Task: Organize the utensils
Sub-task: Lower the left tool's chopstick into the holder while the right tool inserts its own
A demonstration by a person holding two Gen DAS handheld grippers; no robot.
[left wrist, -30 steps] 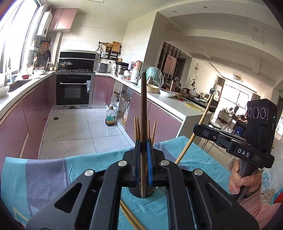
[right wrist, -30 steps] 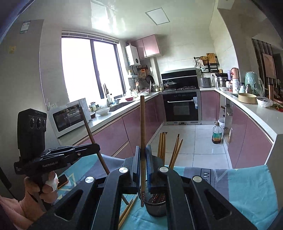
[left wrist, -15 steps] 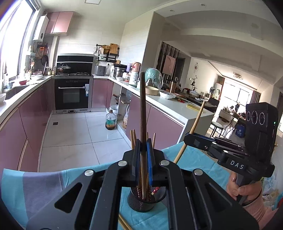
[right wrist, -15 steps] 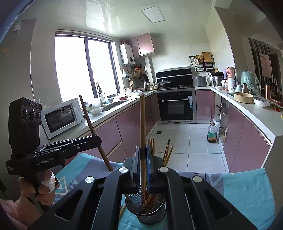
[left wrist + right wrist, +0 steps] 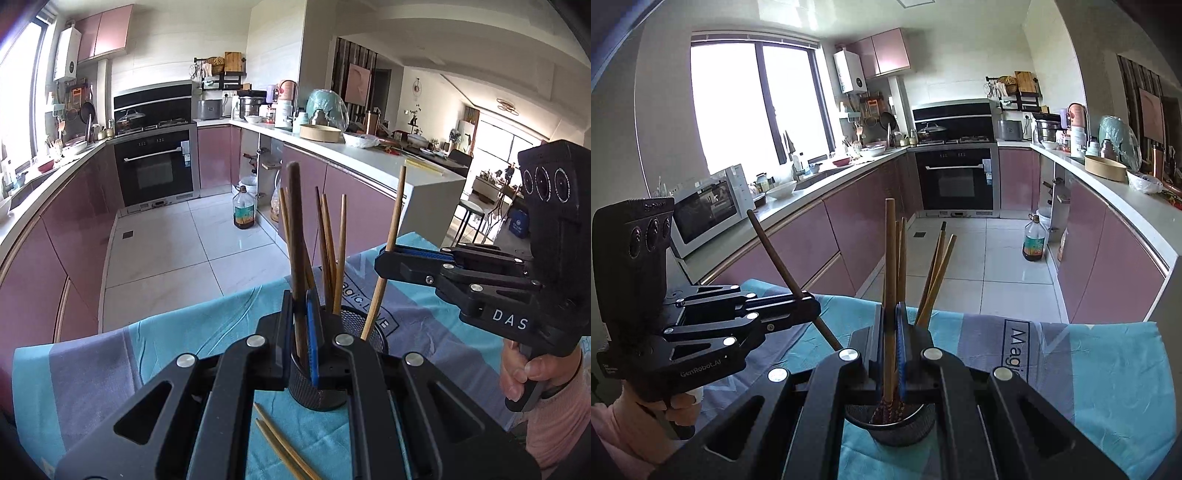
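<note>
Left gripper [image 5: 301,314] is clamped on a dark brown chopstick [image 5: 295,236], held near upright with a slight tilt; its lower end sits inside the black mesh utensil cup [image 5: 317,391]. Right gripper [image 5: 890,332] is clamped on a light wooden chopstick [image 5: 889,266], also upright, tip down in the same cup [image 5: 890,424].

From the left wrist view, the right gripper [image 5: 391,258] comes in from the right side, its chopstick [image 5: 388,254] slanting down to the cup rim. From the right wrist view, the left gripper [image 5: 809,306] comes in from the left side, its dark chopstick [image 5: 783,266] angled down toward the cup.

Several more wooden chopsticks [image 5: 330,247] already stand in the cup, fanned out. 2 loose chopsticks [image 5: 280,446] lie on the teal and grey tablecloth [image 5: 92,354] just in front of the cup, below the left gripper.
</note>
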